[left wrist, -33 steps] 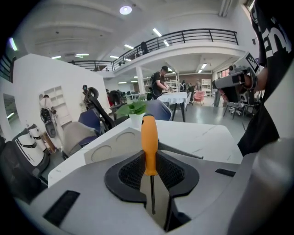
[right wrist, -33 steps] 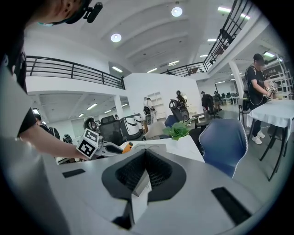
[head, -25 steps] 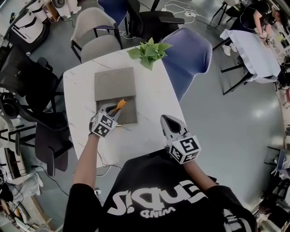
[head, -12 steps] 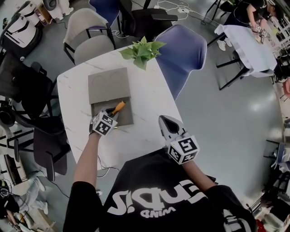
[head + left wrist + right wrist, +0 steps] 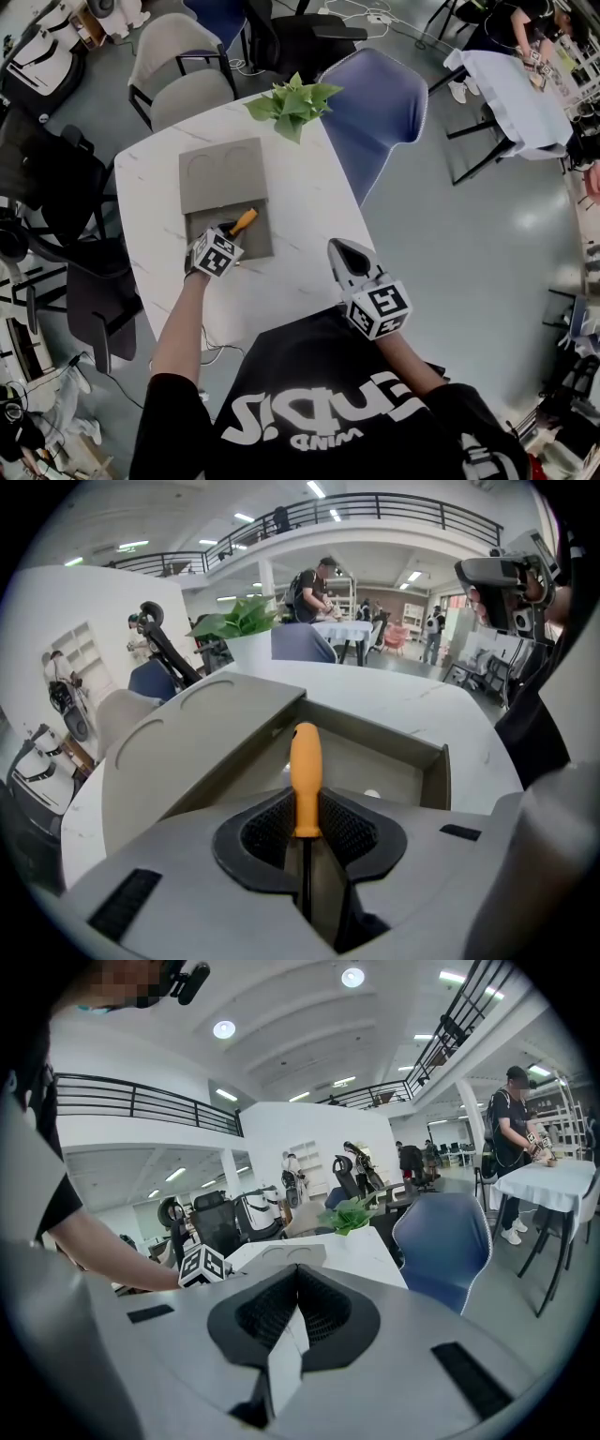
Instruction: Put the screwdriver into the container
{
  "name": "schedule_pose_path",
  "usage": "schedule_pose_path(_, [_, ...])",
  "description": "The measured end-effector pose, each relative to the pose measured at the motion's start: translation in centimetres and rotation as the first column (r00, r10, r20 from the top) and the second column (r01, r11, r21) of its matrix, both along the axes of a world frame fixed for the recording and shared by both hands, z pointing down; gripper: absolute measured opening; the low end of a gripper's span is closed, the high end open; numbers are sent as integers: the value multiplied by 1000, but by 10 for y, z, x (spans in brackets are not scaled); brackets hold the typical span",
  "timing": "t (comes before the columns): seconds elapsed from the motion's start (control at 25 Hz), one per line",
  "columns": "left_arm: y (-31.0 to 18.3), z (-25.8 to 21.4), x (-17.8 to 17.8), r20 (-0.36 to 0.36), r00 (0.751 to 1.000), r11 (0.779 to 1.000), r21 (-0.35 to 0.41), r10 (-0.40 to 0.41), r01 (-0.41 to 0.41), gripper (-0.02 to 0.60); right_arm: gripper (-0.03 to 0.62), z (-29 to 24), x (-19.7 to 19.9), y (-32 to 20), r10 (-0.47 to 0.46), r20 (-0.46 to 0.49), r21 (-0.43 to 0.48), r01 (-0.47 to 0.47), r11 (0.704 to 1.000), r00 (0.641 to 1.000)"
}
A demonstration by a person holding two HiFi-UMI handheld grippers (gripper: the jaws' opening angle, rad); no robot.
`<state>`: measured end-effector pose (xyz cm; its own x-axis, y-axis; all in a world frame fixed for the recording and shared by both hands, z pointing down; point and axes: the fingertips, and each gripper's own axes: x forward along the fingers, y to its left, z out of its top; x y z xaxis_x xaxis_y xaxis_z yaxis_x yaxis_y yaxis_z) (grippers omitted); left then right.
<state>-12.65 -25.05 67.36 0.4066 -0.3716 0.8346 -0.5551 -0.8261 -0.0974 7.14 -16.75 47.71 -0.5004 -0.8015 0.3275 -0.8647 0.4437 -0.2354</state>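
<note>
- The left gripper (image 5: 232, 232) points steeply down over the near end of the container (image 5: 265, 246). Its jaws are narrowly set and clamp the screwdriver (image 5: 244, 221) at the base of its orange handle.
- In the left gripper view the pads (image 5: 343, 829) touch the screwdriver (image 5: 306, 771) on both sides. The handle sticks out ahead of the left gripper (image 5: 306, 808), and the dark shaft runs back between the jaws. The jaws have just been opening a little, with the screwdriver between them.
- Ahead of and below that gripper lies the open compartment of the container (image 5: 436, 775). The handle hangs above its floor, and I cannot tell whether it touches.
- Beyond the gripper, the grey lid (image 5: 220, 173) covers the far part of the container. In the left gripper view the lid (image 5: 187, 742) lies ahead and to the left.
- A plant (image 5: 292, 98) stands at the far edge of the table (image 5: 309, 216), well beyond both grippers.
- The right gripper (image 5: 342, 251) hovers at the near table edge, well apart from the container. Its jaws are closed together on nothing (image 5: 296, 1274).
- A blue chair (image 5: 380, 103) stands ahead of the right gripper, past the table.
</note>
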Motion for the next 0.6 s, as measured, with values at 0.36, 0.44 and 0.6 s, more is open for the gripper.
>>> schedule_pose_path(0.36, [4,-6,0,-17,1000,1000,-2,-18,18,141,12,1,-3,0,-19,8,-1,19,1000,1000])
schedule_pose_path(0.44, [4,-12,-1,-27,999,1000,11,-29,29,153,12,1,-4,0,-28,4,-1,28,1000,1000])
schedule_pose_path(0.6, [-2,-39,-6,-71,995,994,81,-64,69,140,12,0,-5,0,-41,3,-1,41,999,999])
